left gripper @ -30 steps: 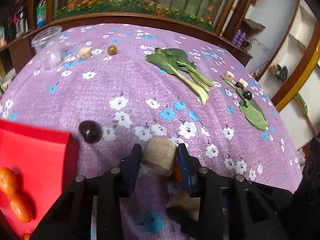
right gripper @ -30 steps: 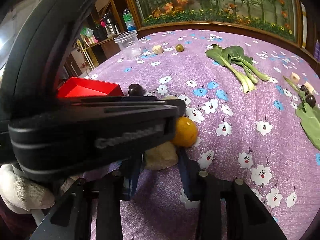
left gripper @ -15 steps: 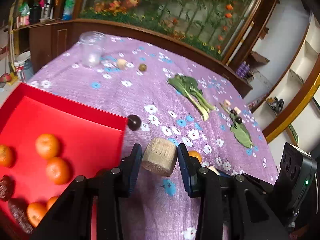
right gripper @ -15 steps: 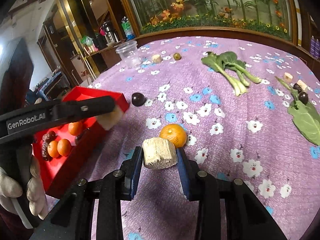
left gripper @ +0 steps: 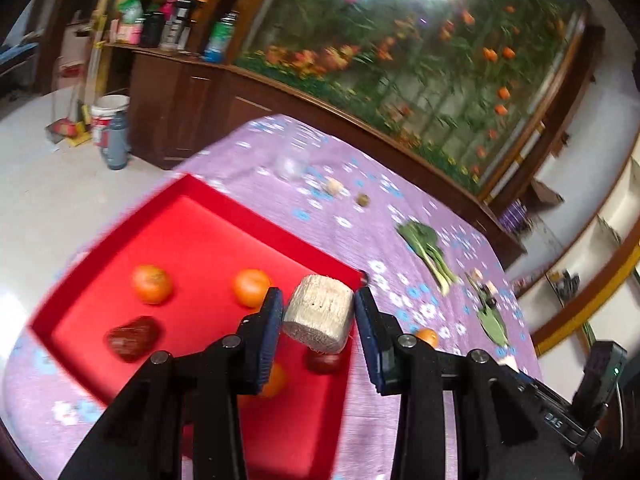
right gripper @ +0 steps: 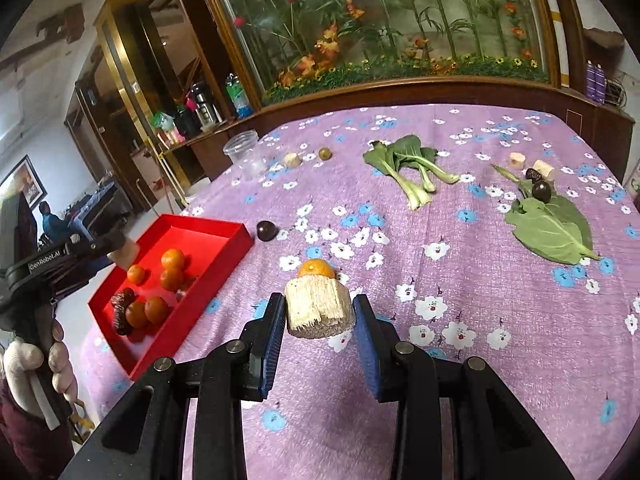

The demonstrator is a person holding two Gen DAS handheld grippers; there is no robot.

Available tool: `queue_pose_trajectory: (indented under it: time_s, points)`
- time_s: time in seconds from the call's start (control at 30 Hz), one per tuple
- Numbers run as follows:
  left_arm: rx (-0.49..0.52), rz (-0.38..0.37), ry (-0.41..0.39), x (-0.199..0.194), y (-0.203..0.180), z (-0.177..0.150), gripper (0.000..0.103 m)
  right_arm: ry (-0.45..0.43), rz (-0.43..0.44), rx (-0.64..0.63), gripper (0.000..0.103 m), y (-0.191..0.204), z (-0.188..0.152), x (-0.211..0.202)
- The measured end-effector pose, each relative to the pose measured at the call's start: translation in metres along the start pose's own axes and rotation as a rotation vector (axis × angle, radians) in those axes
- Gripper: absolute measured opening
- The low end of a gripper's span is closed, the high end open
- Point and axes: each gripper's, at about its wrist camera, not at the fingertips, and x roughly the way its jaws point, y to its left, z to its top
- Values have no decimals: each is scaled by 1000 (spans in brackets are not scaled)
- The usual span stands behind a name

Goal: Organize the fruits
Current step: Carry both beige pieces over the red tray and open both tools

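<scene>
Cane chunk [left gripper: 318, 312] (in left tongs [left gripper: 318, 322]) hangs above tray rim [left gripper: 280, 236].

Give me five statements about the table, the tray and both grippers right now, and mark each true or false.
1. The left gripper holds a pale sugarcane chunk over the red tray. True.
2. The right gripper is empty. False: it is shut on a second sugarcane piece.
3. A tangerine lies on the purple floral tablecloth, outside the tray. True.
4. The bok choy lies inside the tray. False: it lies on the cloth, far from it.
5. The clear plastic cup stands near the cloth's far edge. True.
</scene>
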Motion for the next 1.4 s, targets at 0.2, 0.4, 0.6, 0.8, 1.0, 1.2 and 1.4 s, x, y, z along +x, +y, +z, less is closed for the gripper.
queue_pose_trajectory:
  time_s: [0.2, 0.4, 0.6, 0.8, 1.0, 1.2, 1.4]
  points:
    - [-71, 49, -65, -25, 38, 7, 36, -4, 33, -63, 38, 32, 2, -3]
    - [-90, 59, -78, -31, 56, 8, 36, 14, 70, -127, 38, 67, 3, 5]
    - [-104, 51, -49, -19, 64, 3, 36, 59, 112, -196, 38, 104, 2, 23]
    - [-62, 74, -7, 2, 62, 10, 36, 104, 153, -294, 38, 149, 2, 48]
    - [-24, 106, 71, 36, 66, 22, 36, 162, 181, -352, 38, 186, 0, 86]
    - [-2, 138, 116, 58, 73, 28, 36, 196, 207, -338, 38, 206, 11, 122]
    - [-20, 124, 108, 62, 80, 35, 38, 226, 212, -364, 39, 221, 10, 151]
